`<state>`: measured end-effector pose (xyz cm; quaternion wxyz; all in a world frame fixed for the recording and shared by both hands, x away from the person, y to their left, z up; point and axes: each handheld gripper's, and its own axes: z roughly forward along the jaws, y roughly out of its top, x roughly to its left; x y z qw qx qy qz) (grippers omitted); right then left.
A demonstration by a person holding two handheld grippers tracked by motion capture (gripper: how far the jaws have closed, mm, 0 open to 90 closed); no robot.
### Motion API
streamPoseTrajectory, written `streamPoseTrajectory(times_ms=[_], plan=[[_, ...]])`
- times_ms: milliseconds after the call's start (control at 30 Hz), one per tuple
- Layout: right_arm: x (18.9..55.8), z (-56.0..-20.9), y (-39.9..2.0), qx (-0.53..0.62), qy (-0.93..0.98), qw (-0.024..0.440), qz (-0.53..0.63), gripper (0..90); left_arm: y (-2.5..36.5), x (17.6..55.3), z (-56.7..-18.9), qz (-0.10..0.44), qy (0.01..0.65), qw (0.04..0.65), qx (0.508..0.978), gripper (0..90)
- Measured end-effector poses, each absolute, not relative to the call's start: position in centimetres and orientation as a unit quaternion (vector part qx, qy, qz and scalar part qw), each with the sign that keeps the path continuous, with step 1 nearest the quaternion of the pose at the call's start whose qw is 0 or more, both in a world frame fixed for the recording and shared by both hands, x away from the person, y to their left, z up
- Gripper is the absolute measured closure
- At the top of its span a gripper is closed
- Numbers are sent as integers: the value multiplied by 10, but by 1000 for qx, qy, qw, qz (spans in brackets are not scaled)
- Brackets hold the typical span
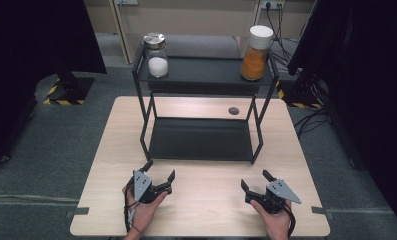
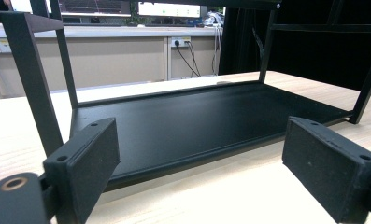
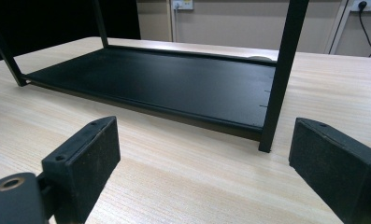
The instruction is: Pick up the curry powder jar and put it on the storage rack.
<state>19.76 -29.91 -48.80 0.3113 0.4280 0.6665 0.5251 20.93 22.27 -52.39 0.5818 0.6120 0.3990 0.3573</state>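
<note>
Left gripper point(image 1: 160, 175): lower left, jaws wide apart, nothing between them.
Right gripper point(image 1: 256, 181): lower right, jaws wide apart, holding nothing.
Rack point(image 1: 201, 139): centre of table point(image 1: 101, 190), just beyond both grippers; bottom shelf bare.
Left jar point(image 1: 156, 55): top shelf, upper left, white powder inside.
Right jar point(image 1: 256, 52): top shelf, upper right, orange powder inside.

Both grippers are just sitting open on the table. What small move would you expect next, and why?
Probably the right gripper lifts toward the orange-filled jar on the rack's top shelf. Both it and the left gripper hold nothing, and the lower shelf is bare.
</note>
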Motion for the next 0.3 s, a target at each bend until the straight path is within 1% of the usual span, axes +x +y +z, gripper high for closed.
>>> streamPoseTrajectory(times_ms=[233,300], plan=[[197,-488,-299,426,668,312,525,86,224,210,-523,355,398,582,614,106],[198,-488,-299,427,668,311,525,81,225,212,-521,343,401,583,617,110]])
